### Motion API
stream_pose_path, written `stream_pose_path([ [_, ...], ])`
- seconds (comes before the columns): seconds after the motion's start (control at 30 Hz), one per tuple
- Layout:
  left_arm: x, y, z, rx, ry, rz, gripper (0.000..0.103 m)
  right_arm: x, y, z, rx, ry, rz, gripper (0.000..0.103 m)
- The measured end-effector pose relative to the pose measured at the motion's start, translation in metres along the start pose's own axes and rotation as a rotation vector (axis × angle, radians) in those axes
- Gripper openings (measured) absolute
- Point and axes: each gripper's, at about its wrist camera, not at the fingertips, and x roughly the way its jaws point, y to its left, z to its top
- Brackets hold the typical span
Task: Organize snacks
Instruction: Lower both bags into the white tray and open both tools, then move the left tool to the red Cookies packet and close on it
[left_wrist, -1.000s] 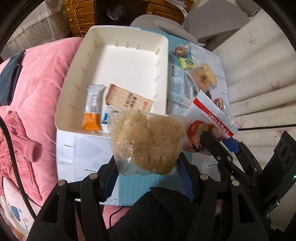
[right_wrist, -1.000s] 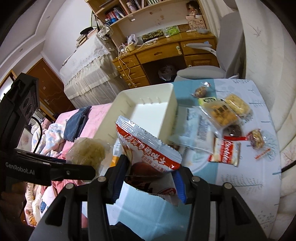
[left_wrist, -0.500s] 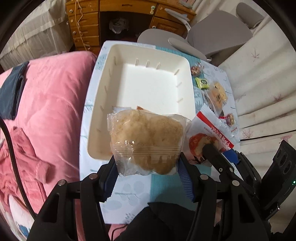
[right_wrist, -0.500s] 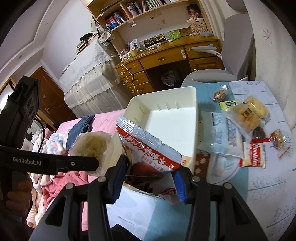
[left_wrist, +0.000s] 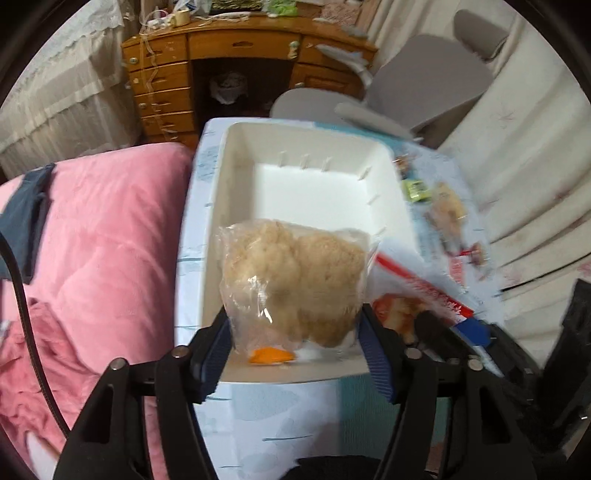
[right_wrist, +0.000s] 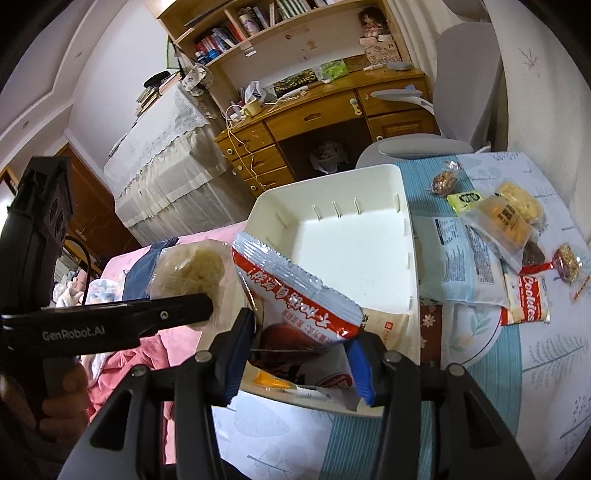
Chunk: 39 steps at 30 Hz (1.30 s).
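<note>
Holding a rice cake packet (left_wrist: 295, 284) and red-white snack bag (right_wrist: 295, 291) over the white bin (right_wrist: 402, 206), your loosening fingers grip both; several snacks (right_wrist: 513, 221) remain on the surface (right_wrist: 535, 387).

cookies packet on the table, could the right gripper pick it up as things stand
Probably not yet. The right gripper has the red and white snack bag between its fingers over the white bin, jaws just easing open. The Cookies packet lies partly under the pale blue packet, so only one end is free.
</note>
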Motion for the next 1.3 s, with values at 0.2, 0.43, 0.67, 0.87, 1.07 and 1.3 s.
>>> stream_pose_path([
  [0.2, 0.002, 0.005, -0.002, -0.035, 0.007, 0.001, 0.073, -0.001, -0.008, -0.003, 0.041, 0.008, -0.004, 0.064],
  [0.43, 0.001, -0.015, -0.017, 0.030, -0.003, 0.011, 0.073, -0.012, -0.013, -0.006, 0.036, 0.012, -0.019, 0.064],
  [0.67, 0.001, -0.048, -0.036, 0.092, 0.000, -0.002, 0.073, -0.026, -0.032, -0.008, 0.065, 0.014, -0.050, 0.064],
  [0.87, 0.000, -0.070, -0.040, 0.096, -0.009, -0.033, 0.073, -0.041, -0.054, -0.009, 0.078, 0.013, -0.075, 0.064],
  [1.07, 0.006, -0.100, -0.041, 0.102, 0.004, -0.044, 0.073, -0.055, -0.078, -0.007, 0.073, 0.022, -0.093, 0.064],
  [1.3, 0.017, -0.142, -0.041, 0.119, 0.022, -0.050, 0.073, -0.071, -0.122, -0.005, 0.099, 0.038, -0.131, 0.064],
])
